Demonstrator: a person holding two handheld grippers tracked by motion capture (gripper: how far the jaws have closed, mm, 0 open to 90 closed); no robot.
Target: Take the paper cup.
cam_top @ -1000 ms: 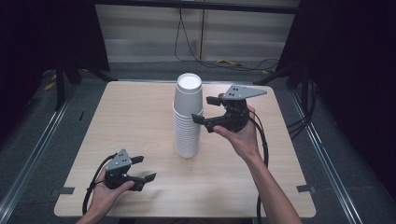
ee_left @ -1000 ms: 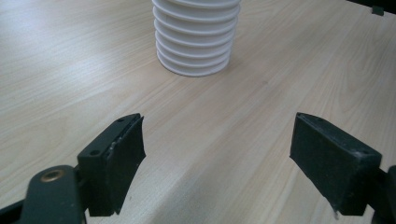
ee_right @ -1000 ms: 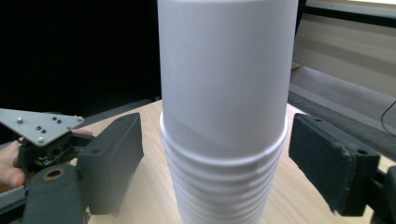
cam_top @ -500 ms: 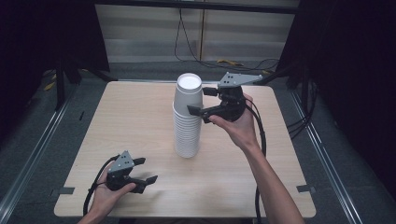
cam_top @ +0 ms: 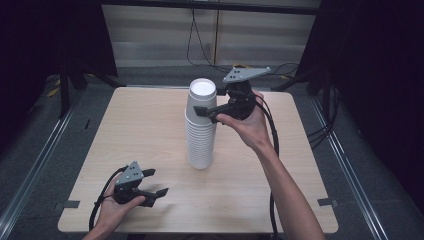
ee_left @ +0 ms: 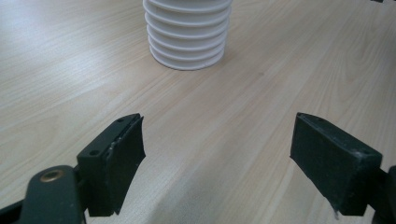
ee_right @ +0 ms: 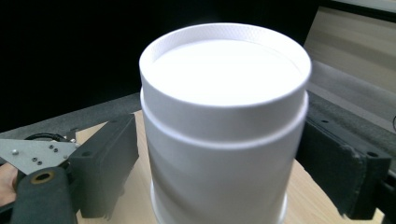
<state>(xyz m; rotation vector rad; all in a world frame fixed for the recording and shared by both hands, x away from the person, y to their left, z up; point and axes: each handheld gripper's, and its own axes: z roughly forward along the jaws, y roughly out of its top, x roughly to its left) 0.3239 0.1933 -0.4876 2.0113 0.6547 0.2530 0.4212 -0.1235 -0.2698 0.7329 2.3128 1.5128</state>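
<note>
Dark curtains and a pale panelled wall are seen behind a light wooden counter (cam_top: pixel 150 125), which stands on a grey floor with cables trailing at the back.

Near the middle of the counter a tall stack of white paper cups (cam_top: pixel 201 135) is set upright, its long axis vertical. The cups are nested mouth-down, so closed bases point up and the rims form ridges down the side. The top cup (cam_top: pixel 202 100) is seen riding higher than the rest, with most of its wall exposed above the ridged stack.

The right tongs (cam_top: pixel 207 111) are held level at the top cup from the stack's right side, high above the counter. In the right gripper view one black jaw is seen on each side of the cup's wall, close against it; whether the pads press on it cannot be told, so no firm grip can be stated.

The left tongs (cam_top: pixel 154 182) are held low over the counter's near left corner, well apart from the stack and pointed toward its right. In the left gripper view the jaws are spread wide with bare wood between them, and the foot of the stack is seen beyond.
</note>
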